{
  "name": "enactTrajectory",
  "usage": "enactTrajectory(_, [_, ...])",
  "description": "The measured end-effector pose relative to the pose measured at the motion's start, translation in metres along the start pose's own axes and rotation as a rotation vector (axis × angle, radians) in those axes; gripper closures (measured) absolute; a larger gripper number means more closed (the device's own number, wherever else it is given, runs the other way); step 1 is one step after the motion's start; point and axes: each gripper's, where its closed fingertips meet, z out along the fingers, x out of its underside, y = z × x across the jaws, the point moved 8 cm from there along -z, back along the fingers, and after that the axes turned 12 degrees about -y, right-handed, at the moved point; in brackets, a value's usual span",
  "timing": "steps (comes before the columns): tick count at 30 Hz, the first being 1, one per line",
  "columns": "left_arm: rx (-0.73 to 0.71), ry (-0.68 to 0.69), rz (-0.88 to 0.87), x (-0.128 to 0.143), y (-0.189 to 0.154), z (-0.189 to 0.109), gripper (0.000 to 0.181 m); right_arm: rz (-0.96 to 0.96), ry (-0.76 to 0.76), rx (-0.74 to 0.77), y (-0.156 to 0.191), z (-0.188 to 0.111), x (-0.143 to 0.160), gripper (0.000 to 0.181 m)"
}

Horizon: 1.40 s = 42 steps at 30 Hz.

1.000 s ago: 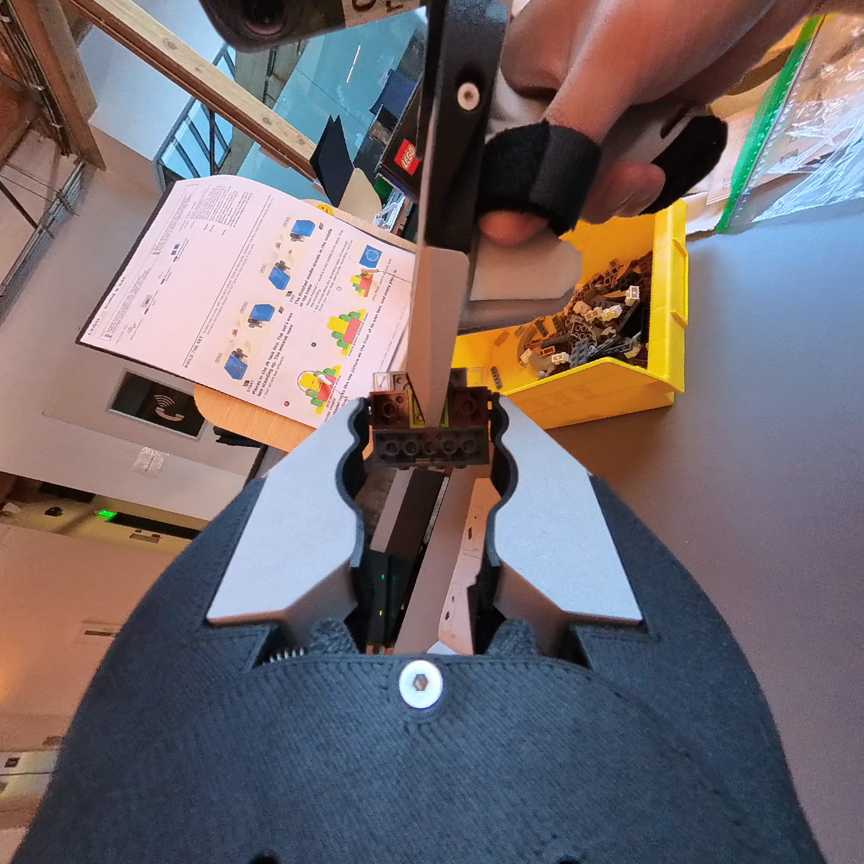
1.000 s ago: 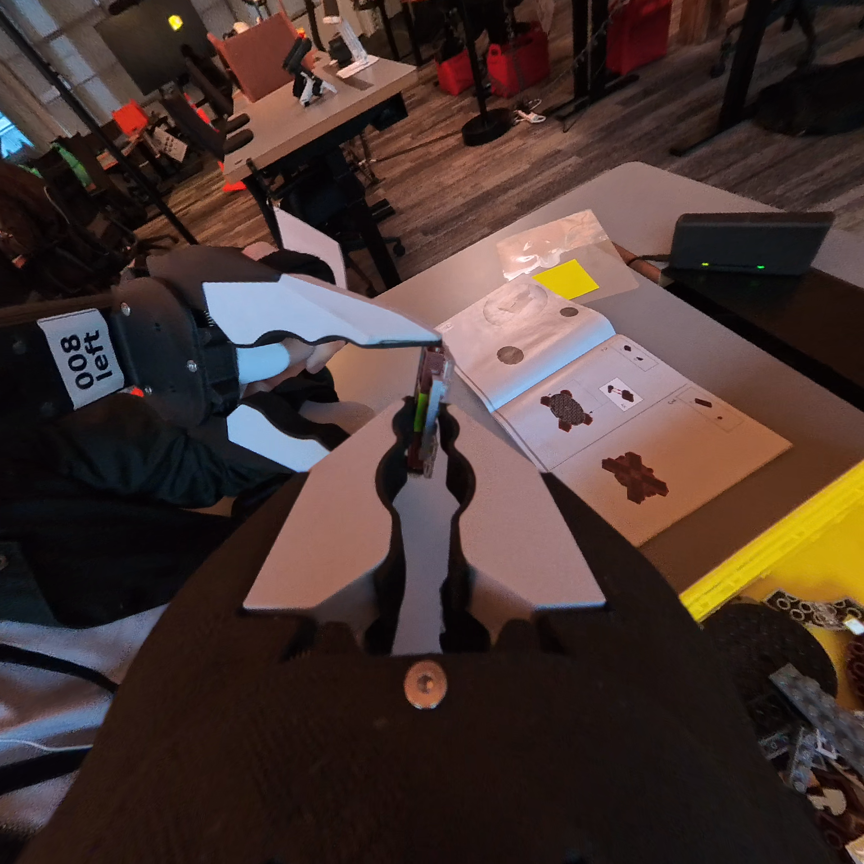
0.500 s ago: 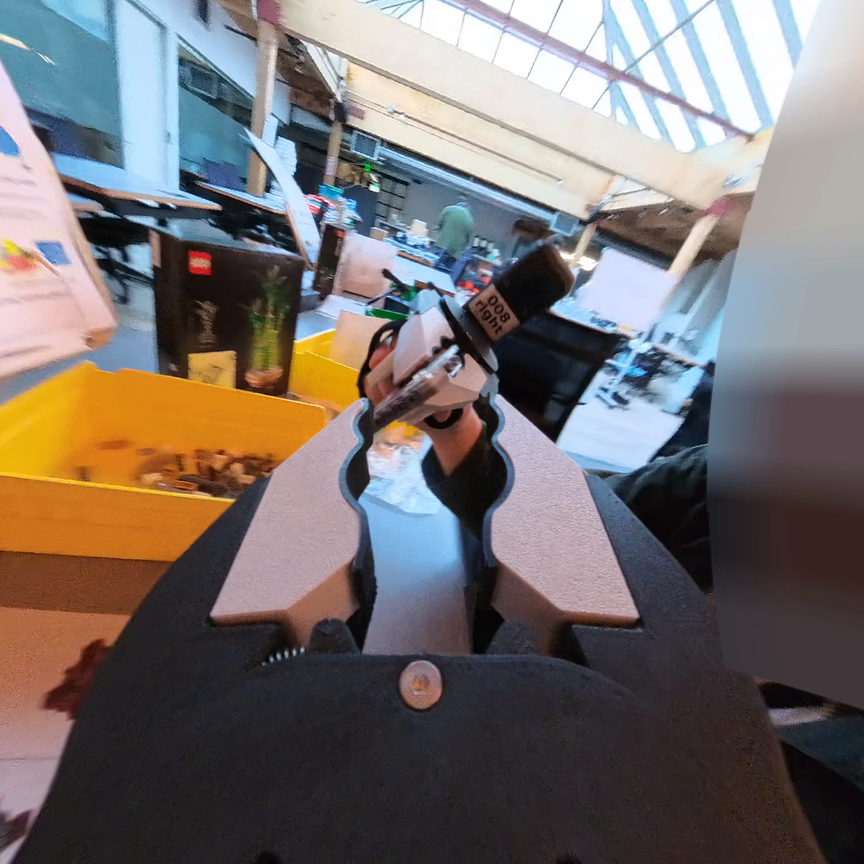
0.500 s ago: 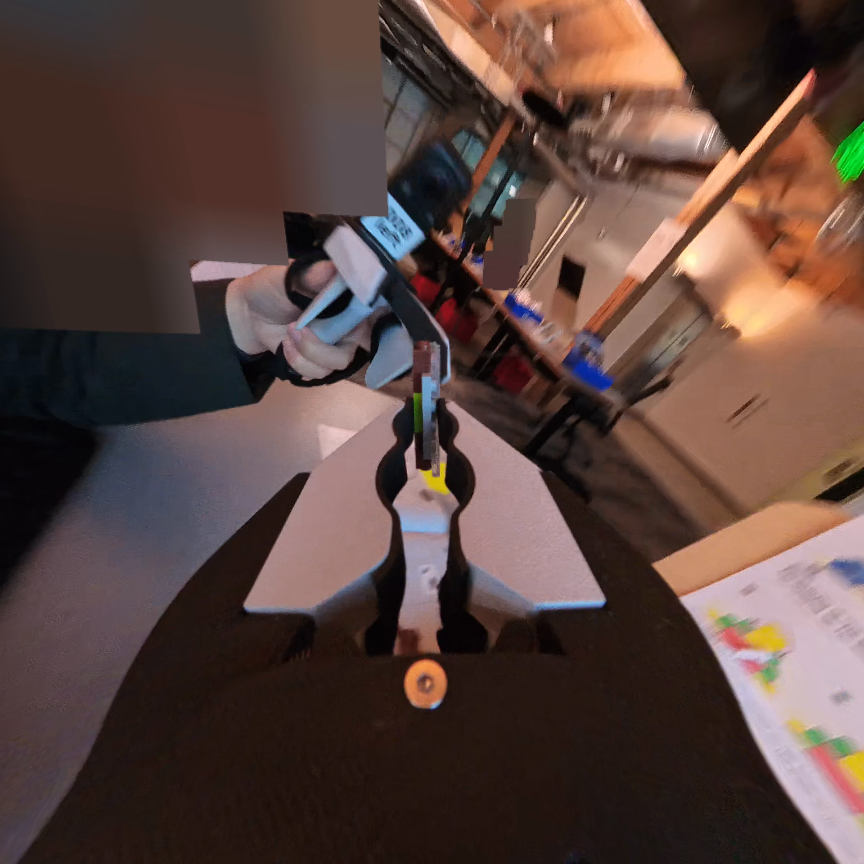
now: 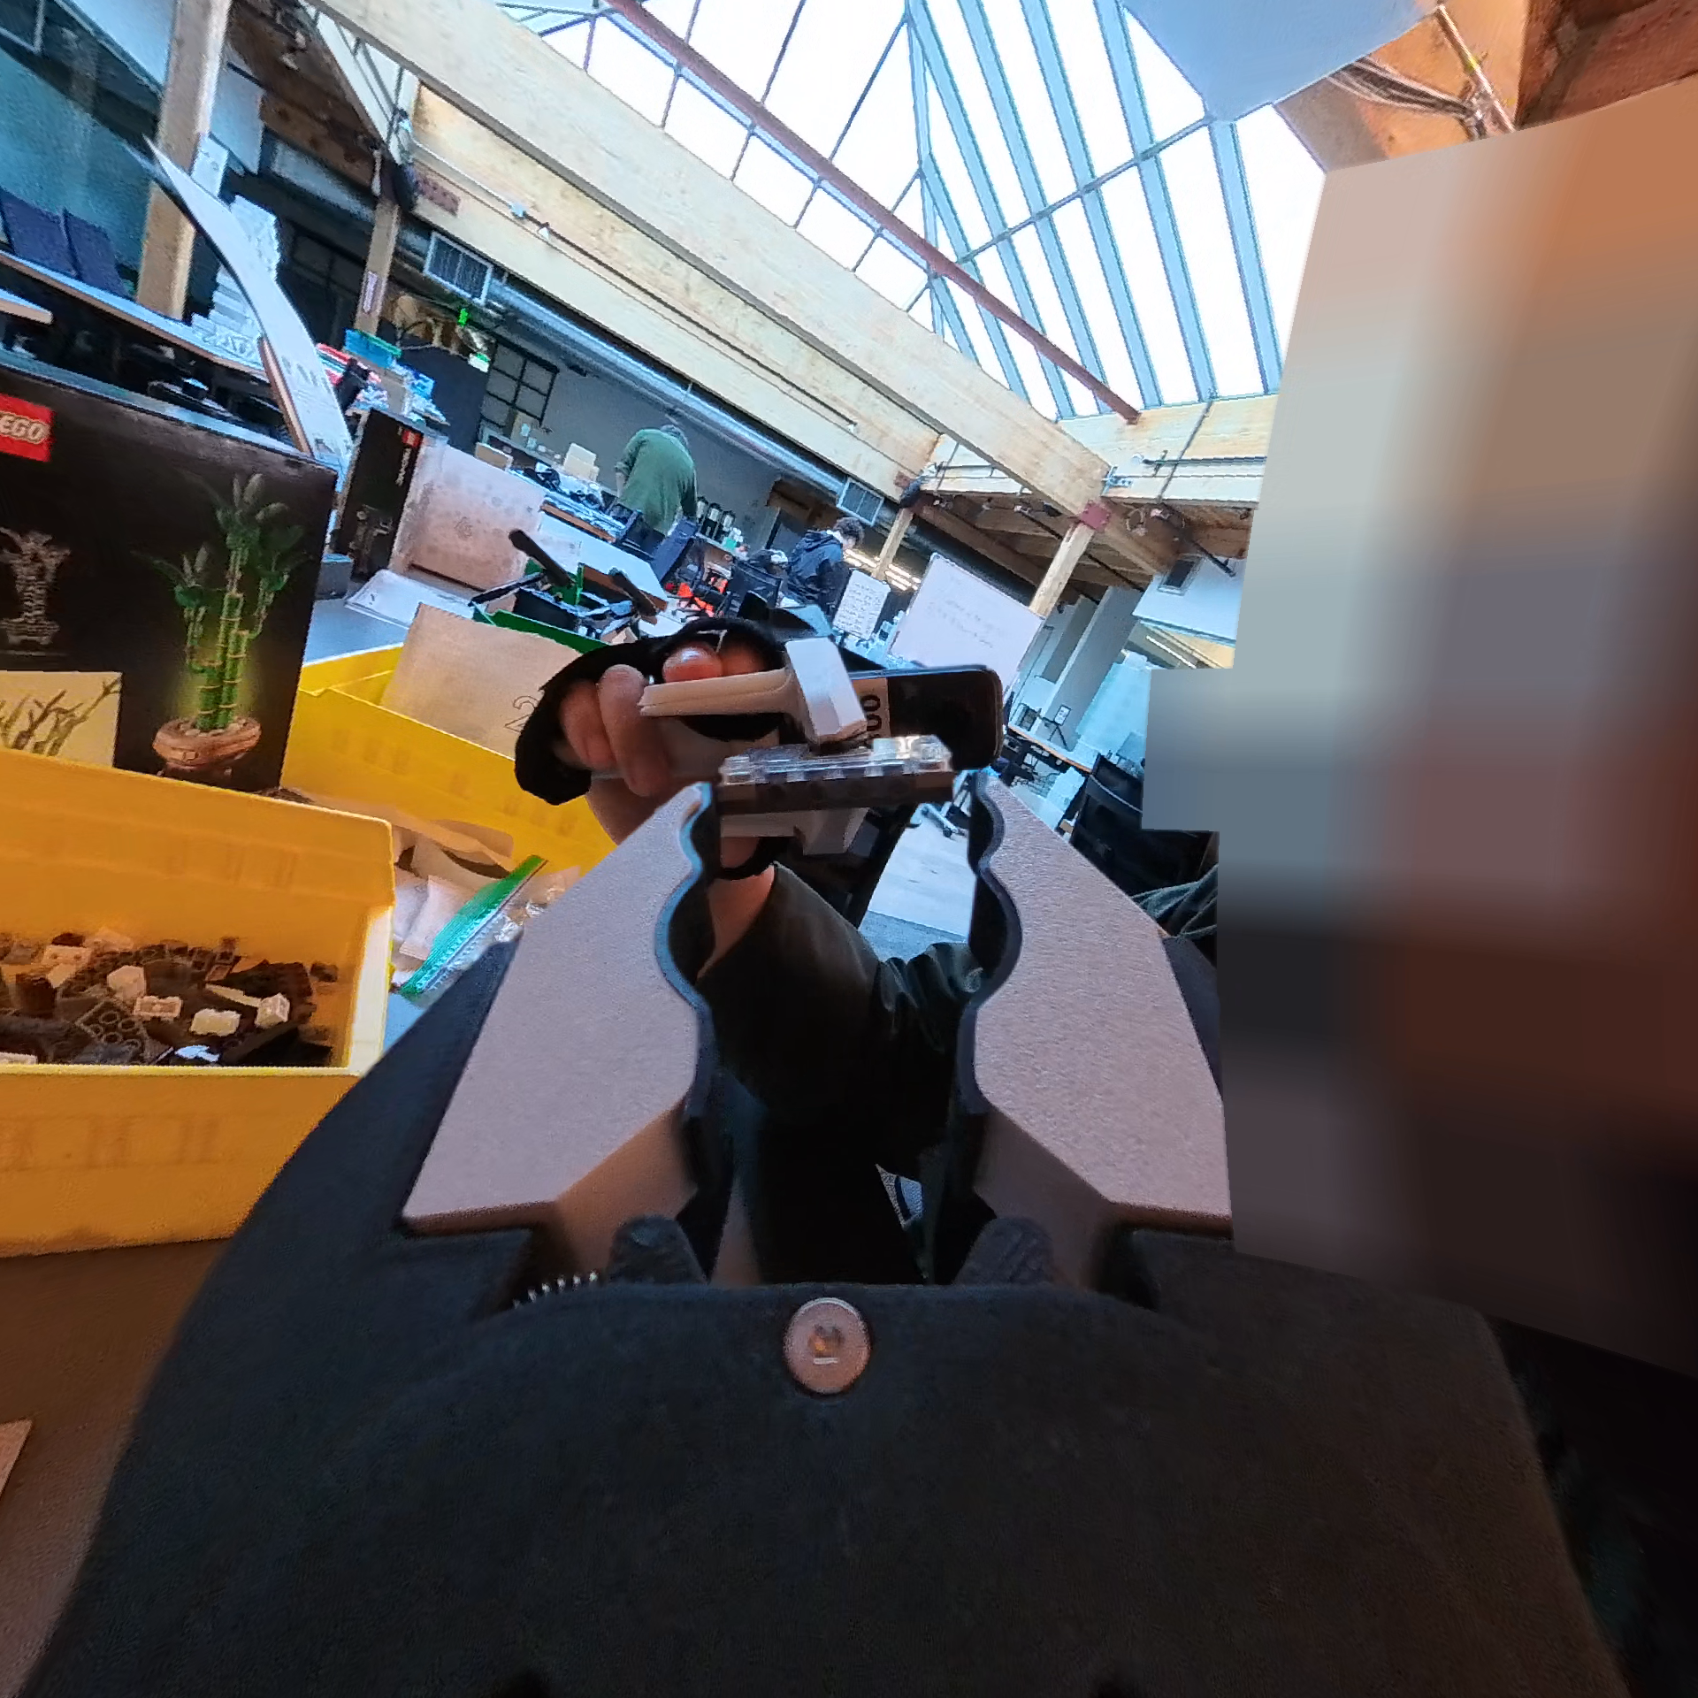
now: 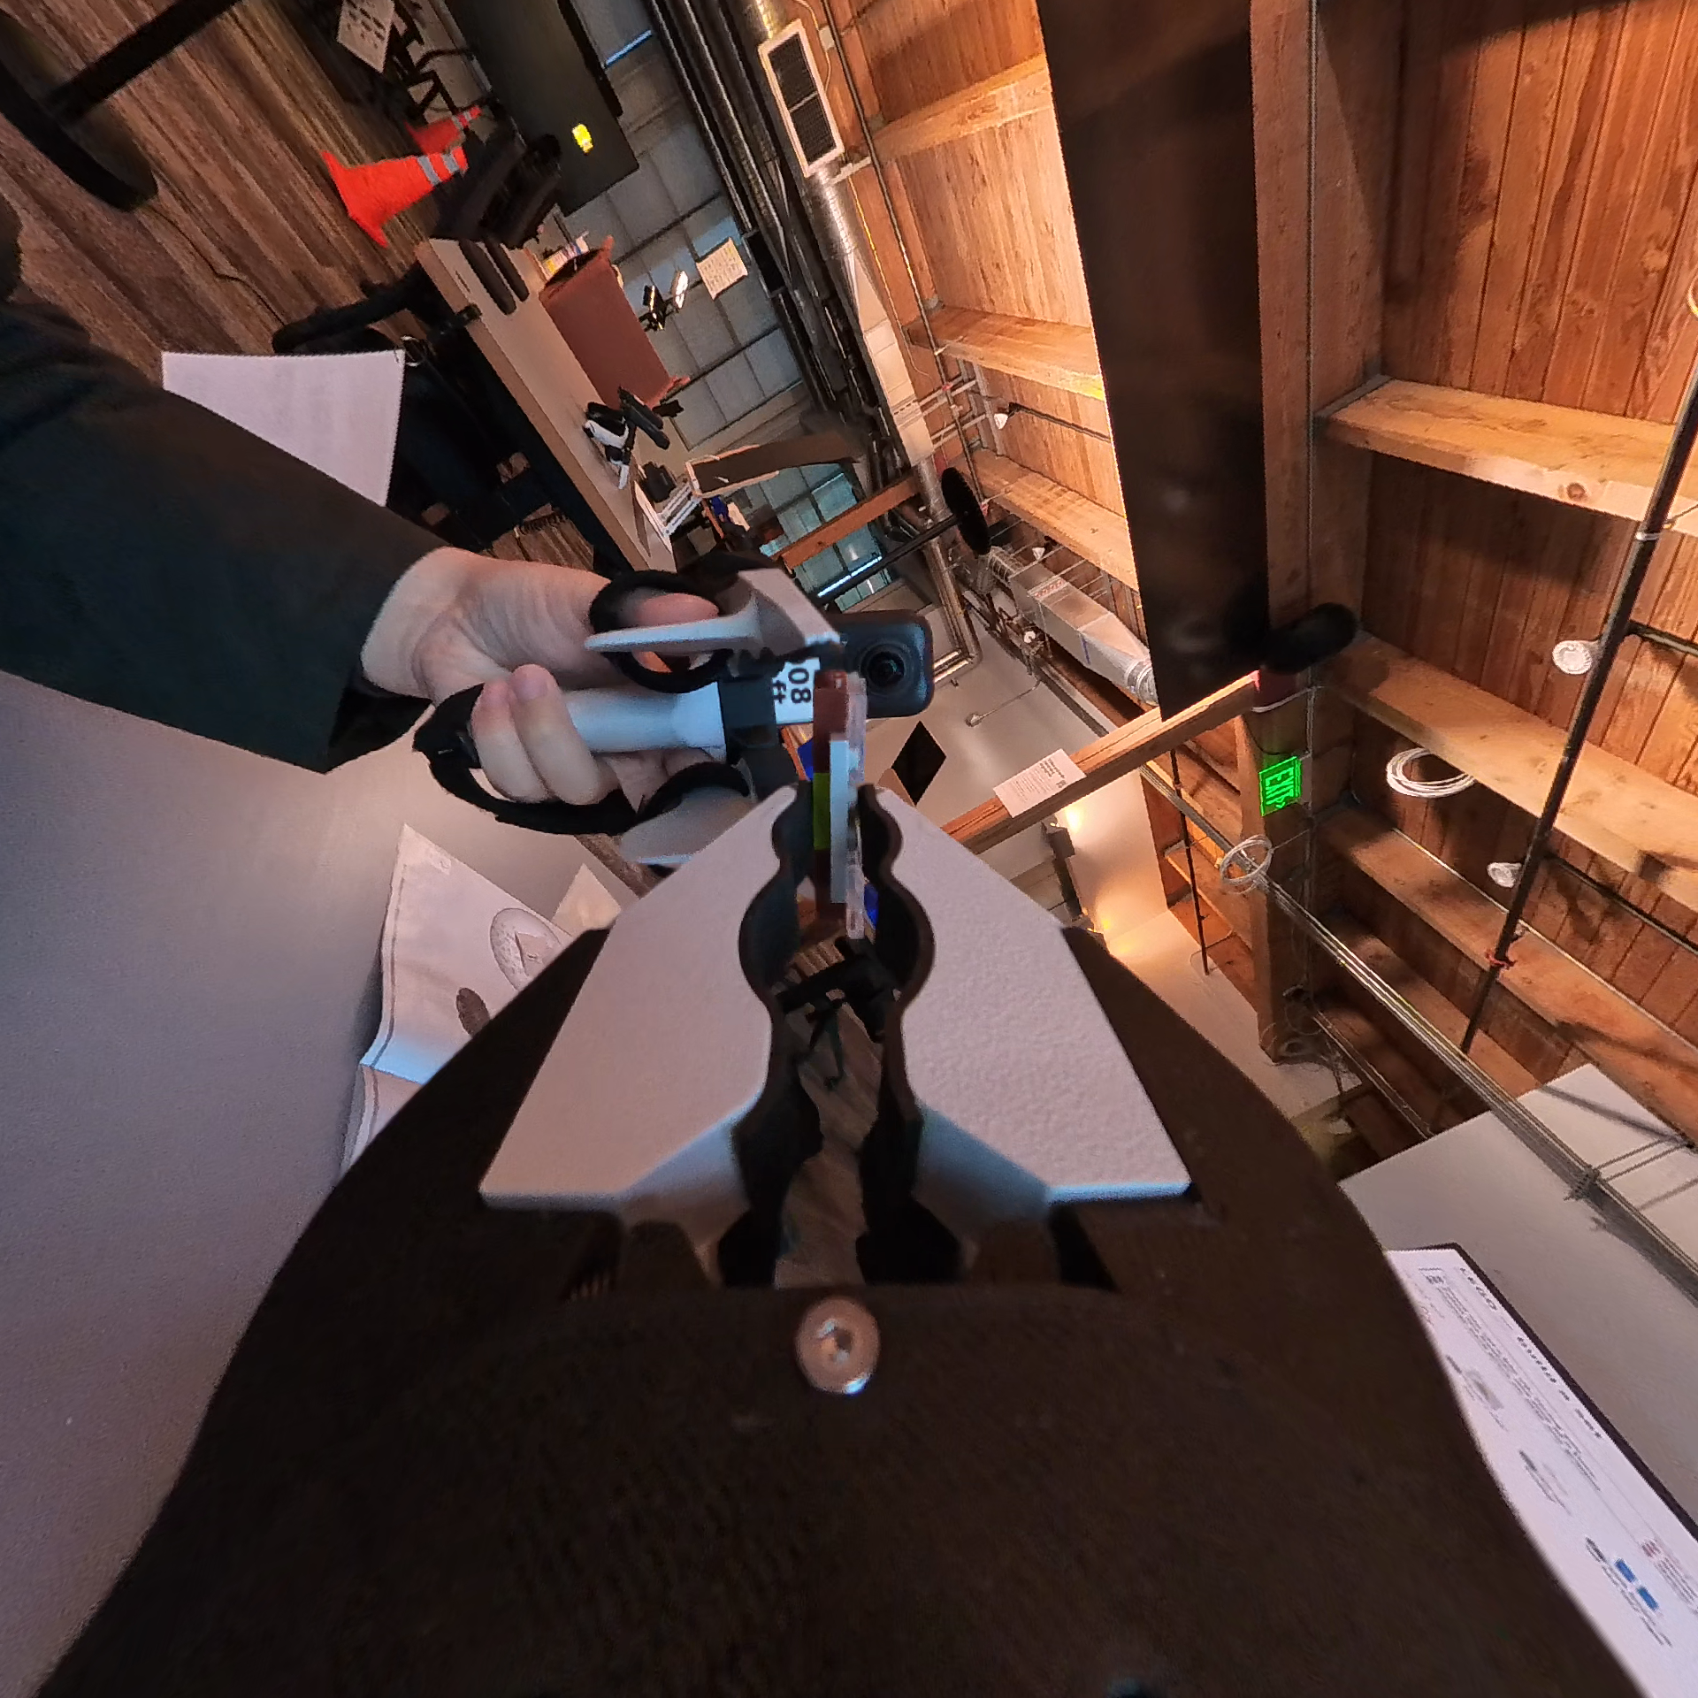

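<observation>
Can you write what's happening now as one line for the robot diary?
left hand-held gripper: open, empty | right hand-held gripper: shut on brick stack | yellow bin: beside left

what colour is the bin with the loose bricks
Yellow bin, best seen in the left wrist view.

Matt, grainy grey plastic fingers [image 5: 570,1029] sit on a rough black body with a shiny metal screw [image 5: 825,1345]. The yellow bin [image 5: 184,1148] is smooth plastic. Ceiling beams [image 6: 1516,441] are bare wood.

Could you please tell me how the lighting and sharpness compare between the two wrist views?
Left wrist view: cool daylight from the skylight, which is nearly blown out; the yellow bin is sharp. Right wrist view: warm orange light on the wooden ceiling; the brick assembly is slightly soft.
</observation>
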Motion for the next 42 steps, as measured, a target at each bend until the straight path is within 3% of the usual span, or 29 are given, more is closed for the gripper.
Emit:
enactTrajectory(9, [-0.03,0.031,0.052,0.001,0.004,-0.001,0.131,-0.05,0.038,-0.013,0.005,0.003,0.005,0.174])
enactTrajectory(13, [-0.092,0.054,0.247,-0.001,0.005,-0.006,0.131,-0.01,0.095,-0.008,0.004,0.003,0.012,0.169])
enactTrajectory(18, [-0.16,0.115,0.522,0.003,0.007,-0.015,0.131,0.283,0.149,-0.029,-0.002,-0.013,0.028,0.153])
enactTrajectory(21, [-0.123,0.147,0.569,0.025,0.01,-0.025,0.131,0.529,0.167,-0.054,-0.004,-0.025,0.036,0.149])
enactTrajectory(25, [-0.148,0.223,0.535,0.075,0.03,-0.05,0.131,0.83,0.172,-0.064,-0.002,-0.026,0.05,0.149])
enactTrajectory(29, [-0.23,0.267,0.55,0.122,0.052,-0.082,0.131,1.058,0.401,-0.077,0.013,-0.017,0.079,0.151])
enactTrajectory(32, [-0.276,0.411,0.58,0.142,0.068,-0.093,0.131,1.228,0.463,-0.025,0.025,0.002,0.095,0.152])
enactTrajectory(36, [-0.341,0.626,0.737,0.159,0.083,-0.104,0.131,1.266,0.672,-0.058,0.056,0.017,0.105,0.166])
enactTrajectory(39, [-0.334,0.644,0.764,0.163,0.081,-0.1,0.131,1.322,0.736,-0.073,0.094,0.019,0.112,0.172])
enactTrajectory(42, [-0.342,0.68,0.825,0.168,0.082,-0.1,0.13,1.359,0.833,-0.051,0.131,0.001,0.123,0.174])
